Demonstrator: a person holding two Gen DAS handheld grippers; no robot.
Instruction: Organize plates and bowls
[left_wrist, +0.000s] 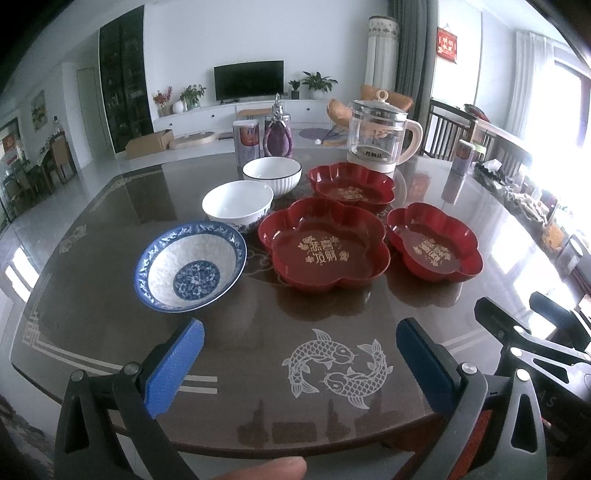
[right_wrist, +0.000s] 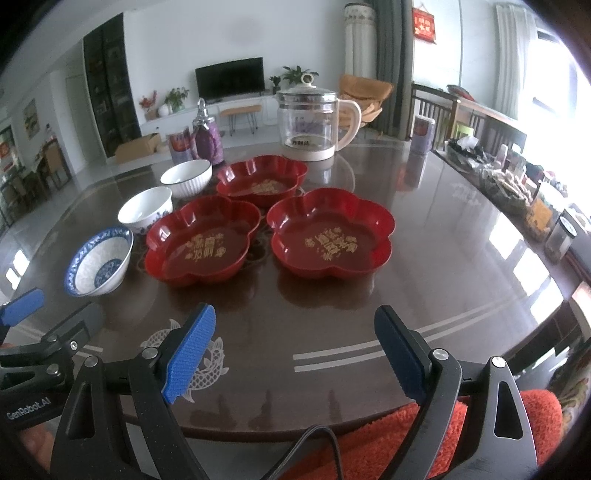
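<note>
While both our left tongs (left_wrist: 299, 354) and right tongs (right_wrist: 295, 347) gape empty at the counter's (right_wrist: 461, 236) near edge, bowls (left_wrist: 190, 266) and plates (left_wrist: 323, 243) crowd mid-counter; we could knock touching neighbours, or a glossy rim could slip when pinched.

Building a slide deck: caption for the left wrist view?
Open left gripper hovers over table before three bowls and three red flower-shaped plates.
</note>
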